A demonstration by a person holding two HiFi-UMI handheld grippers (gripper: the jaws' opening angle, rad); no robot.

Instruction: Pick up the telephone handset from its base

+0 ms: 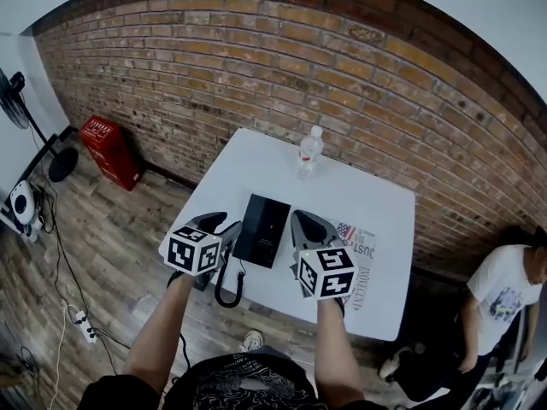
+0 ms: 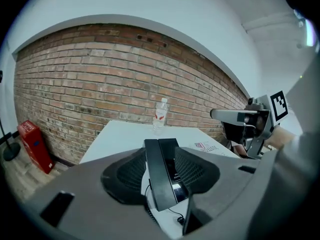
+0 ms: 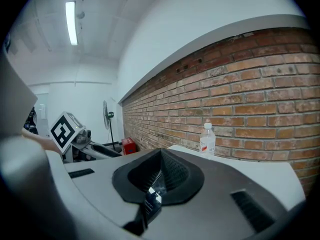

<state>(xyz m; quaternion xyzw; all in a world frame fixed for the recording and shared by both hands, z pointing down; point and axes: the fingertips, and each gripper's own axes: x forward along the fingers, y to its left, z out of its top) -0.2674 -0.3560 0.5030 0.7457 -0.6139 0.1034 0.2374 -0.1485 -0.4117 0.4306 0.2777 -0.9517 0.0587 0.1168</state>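
The black telephone (image 1: 263, 229) lies flat near the front edge of the white table (image 1: 359, 195). Its handset (image 2: 158, 176) rests along the left side of the base (image 2: 176, 180), and a coiled cord (image 1: 229, 287) hangs off the table's front. My left gripper (image 1: 220, 223) is open just left of the phone's near end. In the left gripper view, my left gripper (image 2: 165, 155) frames the handset in its gap without touching it. My right gripper (image 1: 299, 217) hovers shut at the phone's right side. In the right gripper view, my right gripper (image 3: 161, 156) shows only a sliver of the phone.
A clear water bottle (image 1: 309, 150) stands at the back of the table near the brick wall (image 1: 256, 67). A printed paper (image 1: 361, 248) lies right of the phone. On the floor at left are a red box (image 1: 111, 150) and a fan (image 1: 26, 118). A person (image 1: 508, 289) sits at the right.
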